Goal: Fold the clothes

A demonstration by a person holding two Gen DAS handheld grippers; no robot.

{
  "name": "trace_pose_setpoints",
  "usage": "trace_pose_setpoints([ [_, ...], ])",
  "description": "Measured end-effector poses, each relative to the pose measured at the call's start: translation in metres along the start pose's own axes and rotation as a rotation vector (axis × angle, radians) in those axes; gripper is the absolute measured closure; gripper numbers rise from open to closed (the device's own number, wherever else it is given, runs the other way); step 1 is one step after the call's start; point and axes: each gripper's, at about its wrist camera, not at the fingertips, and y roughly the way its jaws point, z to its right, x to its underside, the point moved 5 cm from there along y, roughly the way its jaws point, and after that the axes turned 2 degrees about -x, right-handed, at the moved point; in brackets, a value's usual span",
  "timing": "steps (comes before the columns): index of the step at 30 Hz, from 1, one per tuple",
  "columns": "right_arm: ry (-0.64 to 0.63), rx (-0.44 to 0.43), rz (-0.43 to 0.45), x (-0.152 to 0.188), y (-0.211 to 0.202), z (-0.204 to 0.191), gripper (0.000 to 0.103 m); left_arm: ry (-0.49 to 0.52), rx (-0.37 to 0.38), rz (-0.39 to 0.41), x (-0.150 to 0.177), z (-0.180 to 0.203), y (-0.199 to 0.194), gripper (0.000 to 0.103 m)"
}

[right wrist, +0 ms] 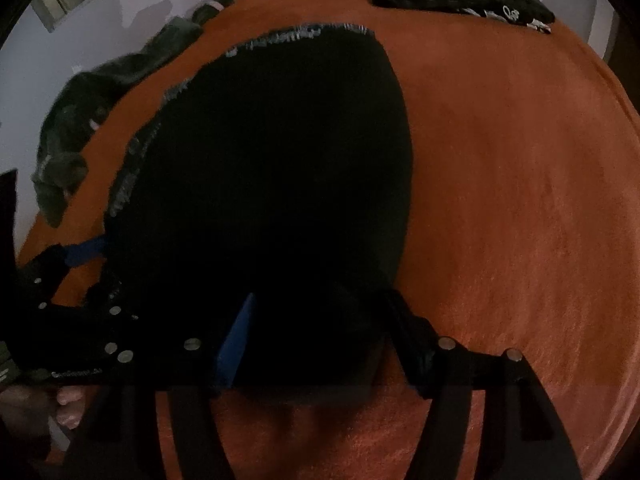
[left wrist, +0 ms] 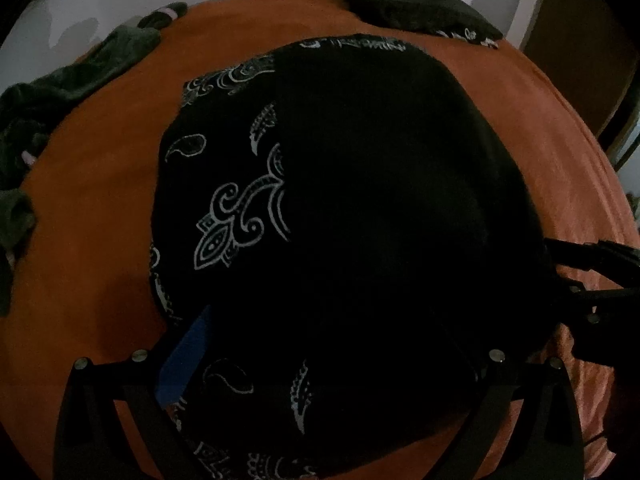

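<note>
Noting black paisley garment (left wrist: pixel 320 200) spread flat on orange cover (left wrist: pixel 100 240), taking up most of both views. Shows white print down its left side, along its far hem and at its near-left corner; reads plain black elsewhere.

Finding right gripper (right wrist: pixel 320 300) at the garment's near-right hem, pointing steeply down. Jaws standing wide apart, straddling a low bulge of cloth. Right blue pad (right wrist: pixel 236 344) sits beside the fabric with part of its face bare; no pinch seen on either side.

Finding left gripper (left wrist: pixel 332 320) at the garment's near-left corner, also tilted steeply down. Left blue pad (left wrist: pixel 184 360) shows just left of the cloth edge; opposite finger lost in the dark fabric. Fingers look widely spaced, but cannot tell whether pressing on the cloth or free of it. Seen from the right wrist view, same gripper (right wrist: pixel 92 272) touches the garment's left edge, with left hand (right wrist: pixel 66 400) partly visible behind it.

Logging folded black garment (left wrist: pixel 416 8) beyond the paisley garment's far-right corner, apart from it. Logging dark green clothes pile (left wrist: pixel 60 88) well off its left side, at the cover's edge.
</note>
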Motion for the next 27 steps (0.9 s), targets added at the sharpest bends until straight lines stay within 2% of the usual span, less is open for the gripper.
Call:
trace_pose_setpoints([
  [3, -0.010, -0.013, 0.053, -0.015, -0.010, -0.003, 0.038, -0.024, 0.029, 0.017, -0.006, -0.008, -0.009, 0.001],
  [6, -0.038, -0.009, 0.064, -0.028, -0.006, -0.011, 0.038, -0.032, 0.062, 0.022, 0.000, -0.013, -0.011, 0.001],
  [9, -0.045, -0.011, 0.030, -0.026, 0.010, -0.007, 0.038, 0.008, 0.044, -0.004, 0.011, -0.015, 0.000, 0.001],
  [12, -0.065, 0.018, -0.021, -0.023, 0.022, -0.002, 0.038, 0.051, 0.034, -0.003, 0.012, -0.013, -0.005, 0.001],
  [16, -0.013, -0.034, 0.049, -0.034, -0.007, 0.005, 0.038, 0.040, 0.114, -0.001, -0.002, -0.016, -0.024, 0.001],
  [19, -0.014, -0.042, 0.092, -0.049, -0.020, 0.010, 0.035, 0.090, 0.110, 0.057, -0.021, -0.014, -0.033, 0.001],
  [20, -0.025, -0.040, 0.080, -0.051, -0.017, 0.010, 0.034, 0.121, 0.080, 0.066, -0.027, -0.014, -0.029, 0.001],
  [22, -0.036, -0.042, 0.026, -0.052, -0.001, 0.013, 0.034, 0.168, -0.030, 0.018, -0.040, -0.027, 0.003, 0.001],
  [23, -0.025, -0.056, -0.017, -0.051, 0.011, 0.014, 0.034, 0.166, -0.039, -0.007, -0.038, -0.030, 0.015, 0.000],
  [27, 0.033, -0.101, -0.054, -0.042, 0.021, 0.025, 0.034, 0.042, 0.049, -0.038, -0.025, -0.064, 0.015, 0.000],
])
